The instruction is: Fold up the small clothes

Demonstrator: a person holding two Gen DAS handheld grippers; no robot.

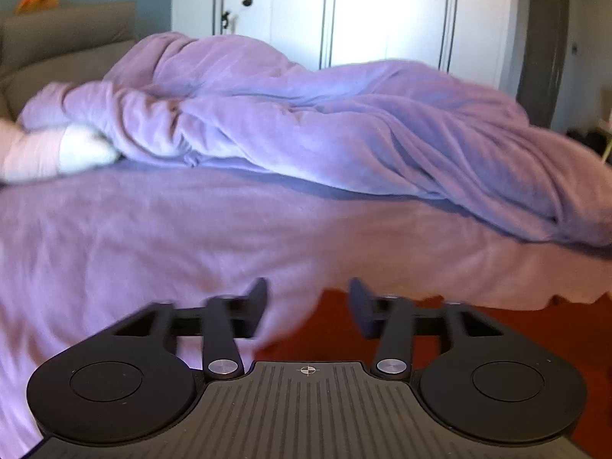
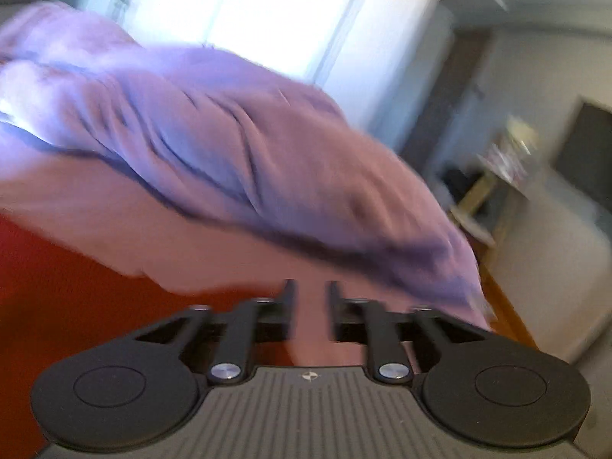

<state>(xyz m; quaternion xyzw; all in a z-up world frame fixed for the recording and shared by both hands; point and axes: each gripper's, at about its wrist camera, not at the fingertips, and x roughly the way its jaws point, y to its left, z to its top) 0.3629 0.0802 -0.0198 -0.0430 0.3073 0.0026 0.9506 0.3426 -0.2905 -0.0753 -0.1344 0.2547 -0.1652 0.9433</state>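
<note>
We held left gripper [image 1: 308,308] spread wide, empty; right gripper [image 2: 309,308] narrower, empty. White garment [image 1: 53,151] at ten o'clock on lilac bedsheet [image 1: 153,229]; approach low, pinch one edge.

A bed [image 1: 153,237] under a lilac sheet fills the scene. A rumpled purple blanket [image 1: 306,122] is heaped along its far side, a white pillow [image 1: 49,153] touching the blanket's left end. Behind the bed stand a grey headboard [image 1: 65,38] and white wardrobe doors [image 1: 382,11]. A red rug [image 2: 57,279] lies below the bed's near edge.
</note>
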